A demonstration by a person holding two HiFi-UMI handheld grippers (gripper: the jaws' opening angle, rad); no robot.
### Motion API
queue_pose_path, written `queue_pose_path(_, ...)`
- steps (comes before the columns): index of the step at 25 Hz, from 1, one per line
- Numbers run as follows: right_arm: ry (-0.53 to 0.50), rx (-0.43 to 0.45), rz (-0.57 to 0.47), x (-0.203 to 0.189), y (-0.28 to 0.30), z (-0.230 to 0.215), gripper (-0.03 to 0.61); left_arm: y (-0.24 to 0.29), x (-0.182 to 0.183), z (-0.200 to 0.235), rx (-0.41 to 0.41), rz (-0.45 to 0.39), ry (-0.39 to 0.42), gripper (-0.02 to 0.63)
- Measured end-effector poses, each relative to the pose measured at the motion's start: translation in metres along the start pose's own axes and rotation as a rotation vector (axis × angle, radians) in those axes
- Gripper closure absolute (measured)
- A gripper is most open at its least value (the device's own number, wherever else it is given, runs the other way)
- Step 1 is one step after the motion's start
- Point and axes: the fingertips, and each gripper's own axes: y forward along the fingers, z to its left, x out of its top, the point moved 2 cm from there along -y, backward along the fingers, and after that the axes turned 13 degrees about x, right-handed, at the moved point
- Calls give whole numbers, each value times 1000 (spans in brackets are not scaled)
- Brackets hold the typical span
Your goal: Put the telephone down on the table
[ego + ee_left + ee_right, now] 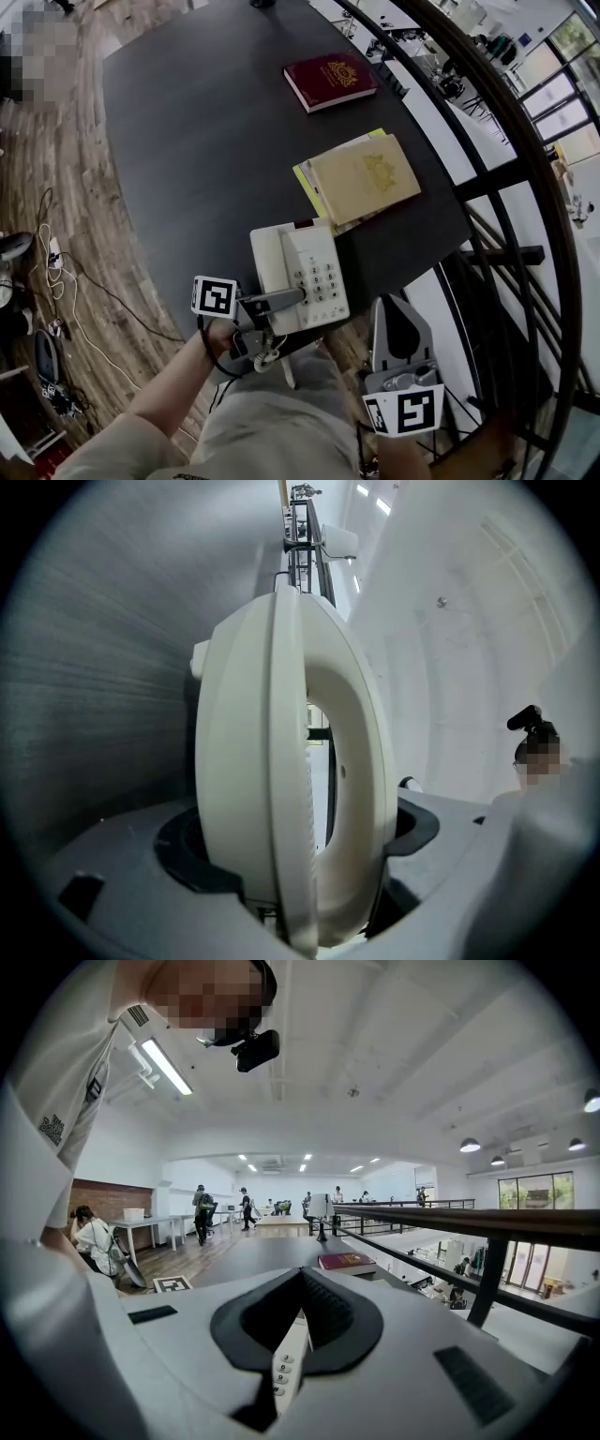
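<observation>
The cream plastic desk telephone (305, 267), with a grey keypad and the handset along its left side, was seen in the lower middle of the head view, at the near edge of the dark rectangular bench (206, 141). Its lower end appeared to reach past that edge. Whether the base rested on the bench top could not be told. A coiled cord (267, 354) was seen hanging below it.

The telephone was clamped at its lower end by the left gripper (292, 298), the fingers being closed on the body from either side. In the left gripper view it was seen edge-on between them, filling the gap.

The step in hand was judged to be the setting-down itself, late in the task. The next move was judged to call for the base to be brought flat and fully onto the bench before the fingers were parted, since an overhanging end might tip.

The right gripper (394, 311) was held at the lower right, off the bench, its fingers together on nothing. Just above the telephone a tan book (367, 176) was seen on a yellow folder (305, 183), and a dark red book (330, 81) further up.
</observation>
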Motion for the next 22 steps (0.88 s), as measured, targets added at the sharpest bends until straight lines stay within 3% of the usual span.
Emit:
queue_pose_path(4, 10, 21, 9, -8, 8, 0, 578, 1, -4, 1, -4, 6, -37, 198)
queue_pose_path(12, 26, 55, 66, -35, 23, 0, 578, 12, -11, 17, 100, 53, 120, 198)
queue_pose_path(22, 36, 76, 100, -49, 25, 0, 578, 12, -12, 22, 107, -15, 118, 198)
